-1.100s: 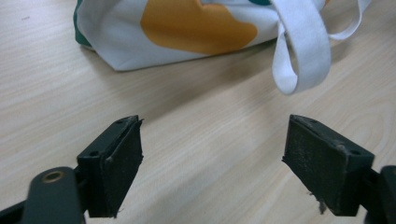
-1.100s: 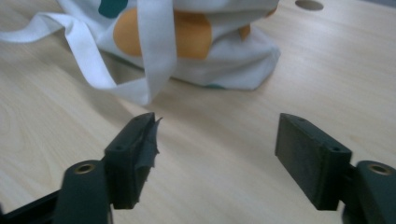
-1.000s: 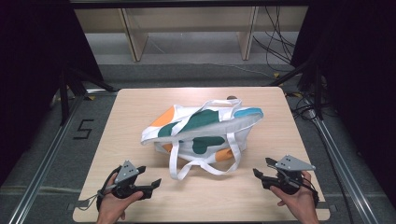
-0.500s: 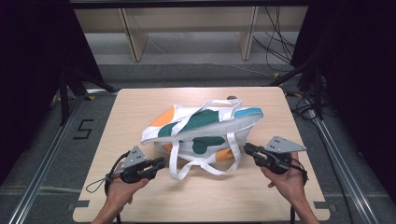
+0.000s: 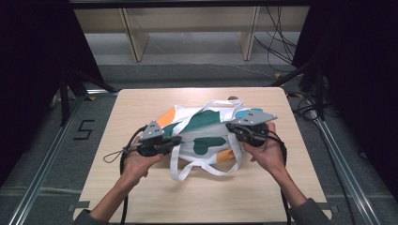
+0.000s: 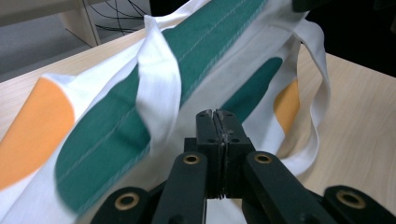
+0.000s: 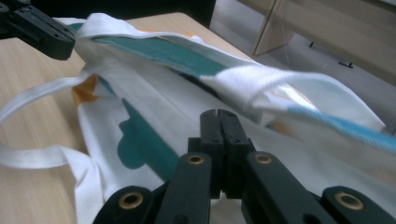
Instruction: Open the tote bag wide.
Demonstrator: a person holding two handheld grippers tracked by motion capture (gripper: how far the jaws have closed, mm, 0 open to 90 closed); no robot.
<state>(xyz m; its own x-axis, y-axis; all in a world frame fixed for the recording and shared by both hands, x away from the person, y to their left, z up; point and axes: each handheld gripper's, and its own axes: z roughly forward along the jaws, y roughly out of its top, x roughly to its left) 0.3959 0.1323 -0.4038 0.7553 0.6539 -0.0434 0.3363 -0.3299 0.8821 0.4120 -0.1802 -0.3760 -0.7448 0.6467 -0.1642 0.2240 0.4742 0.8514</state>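
Working at a pale wooden table (image 5: pixel 141 197) ringed by dark curtains, we pinch the tote bag (image 5: pixel 202 131) with left gripper (image 5: pixel 177 140) and right gripper (image 5: pixel 230 127), jaws just closed on its cloth.

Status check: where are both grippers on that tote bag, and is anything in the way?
Left gripper and right gripper: jaws just closed, pinching the tote bag fabric at its sides. Bag partly lifted off the table. Nothing in the way.
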